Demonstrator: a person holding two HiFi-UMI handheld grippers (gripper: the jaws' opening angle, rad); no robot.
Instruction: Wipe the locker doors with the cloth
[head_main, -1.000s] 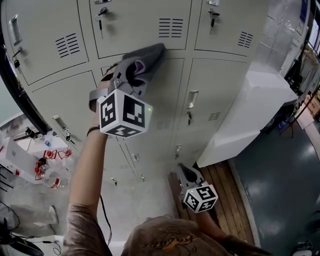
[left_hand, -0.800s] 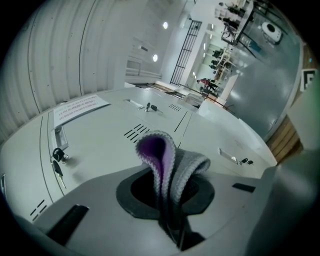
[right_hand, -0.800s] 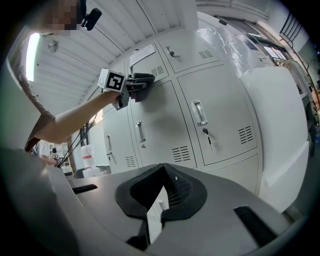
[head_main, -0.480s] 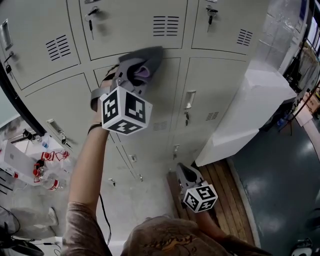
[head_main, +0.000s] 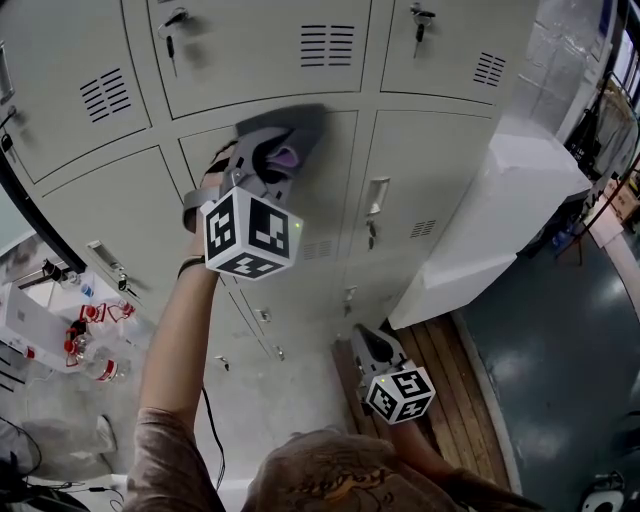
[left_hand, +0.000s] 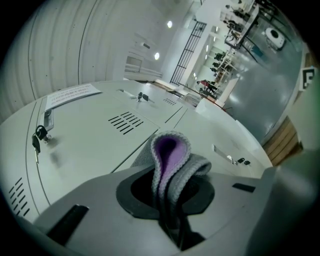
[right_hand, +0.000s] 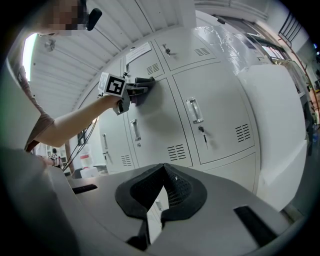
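Head view: the left tool (head_main: 272, 152) is raised to the lockers (head_main: 440, 180) and clamped on the grey cloth (head_main: 295, 125). The cloth is pressed against the lockers' middle row, at its top edge. The right tool (head_main: 366, 345) hangs low, apart from the lockers' bottom row.

Left gripper view: the jaws are closed on the cloth. A grey fold with a purple inside stands up between them, its far end against the lockers.

Right gripper view: the jaws meet at their tips with nothing between them, pointing at the lockers.
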